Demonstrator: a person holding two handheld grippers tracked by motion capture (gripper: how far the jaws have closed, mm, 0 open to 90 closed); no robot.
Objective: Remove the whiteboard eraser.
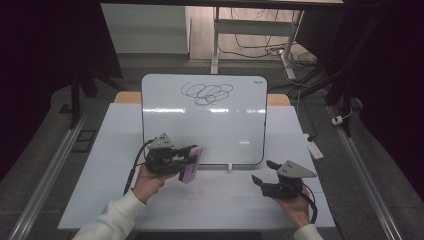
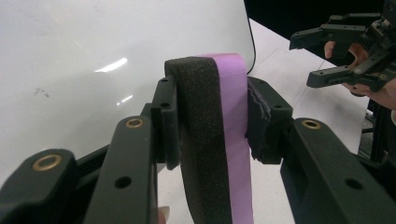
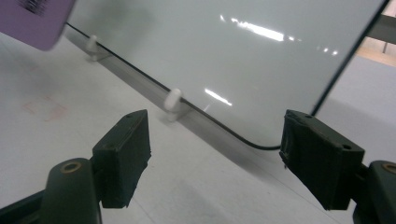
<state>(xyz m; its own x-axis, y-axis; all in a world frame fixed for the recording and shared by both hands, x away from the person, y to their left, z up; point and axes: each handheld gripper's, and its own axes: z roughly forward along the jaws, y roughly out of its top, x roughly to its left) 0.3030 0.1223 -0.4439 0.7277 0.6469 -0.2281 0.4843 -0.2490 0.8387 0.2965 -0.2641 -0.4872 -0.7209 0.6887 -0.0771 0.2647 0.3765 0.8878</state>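
Seen from the high view alone: a black scribble [image 1: 207, 93] near the top of the whiteboard [image 1: 210, 132], standing propped on the counter [image 1: 220, 200]. Shown close up in the left gripper view: the eraser [image 2: 217, 140], black foam on one side and purple on the other, clamped upright between the jaws of the left hand-held gripper [image 2: 210, 126], just before the board's lower left part. Caught in the right gripper view: the right hand-held gripper [image 3: 215, 158] spread wide and empty above the counter, facing the board's lower edge and its white feet [image 3: 172, 103], well apart from the eraser.
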